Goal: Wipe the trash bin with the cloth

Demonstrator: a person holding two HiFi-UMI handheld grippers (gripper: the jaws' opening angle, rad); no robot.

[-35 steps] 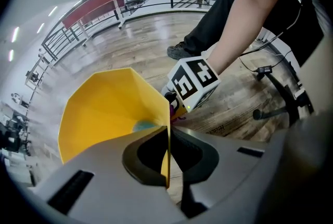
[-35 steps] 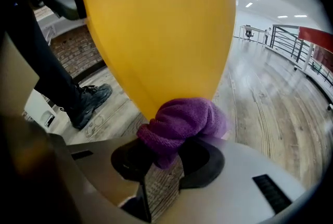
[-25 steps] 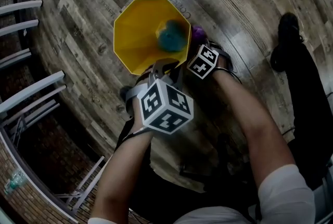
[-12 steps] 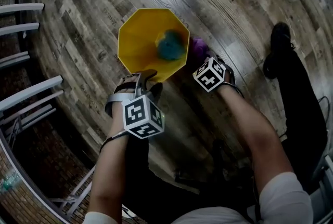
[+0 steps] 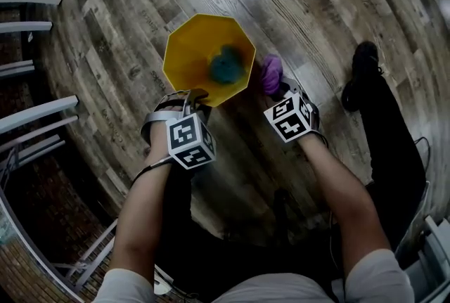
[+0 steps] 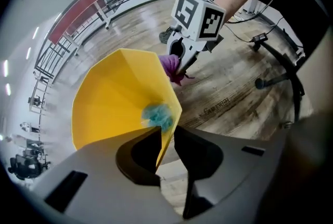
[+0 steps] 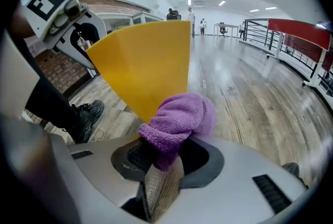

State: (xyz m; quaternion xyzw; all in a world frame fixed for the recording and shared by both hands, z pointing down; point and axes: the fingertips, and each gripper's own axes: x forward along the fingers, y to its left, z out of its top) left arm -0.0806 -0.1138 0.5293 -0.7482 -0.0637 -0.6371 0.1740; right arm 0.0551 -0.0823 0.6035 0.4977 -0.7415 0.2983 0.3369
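The yellow octagonal trash bin (image 5: pixel 197 48) stands on the wood floor with a teal crumpled thing (image 5: pixel 225 66) inside it. My left gripper (image 5: pixel 190 101) points down over the bin's near rim. In the left gripper view its jaws (image 6: pixel 167 140) straddle the yellow wall (image 6: pixel 112 98). They have just been closing, and a gap still shows beside the rim between them. My right gripper (image 5: pixel 281 91) is shut on the purple cloth (image 5: pixel 271 75), beside the bin's right side. In the right gripper view the cloth (image 7: pixel 177 119) bulges from the jaws in front of the bin (image 7: pixel 145 67).
A black shoe (image 5: pixel 362 73) rests on the floor to the right of the bin. Metal rails (image 5: pixel 42 115) and a brick wall line the left side. Cables and a dark stand (image 6: pixel 276 62) lie near the person's legs. A red-topped barrier (image 7: pixel 302 30) stands farther off.
My left gripper slid left along the bin's near rim and rolled. My right gripper rose and pulled back from the bin's right side, carrying the purple cloth.
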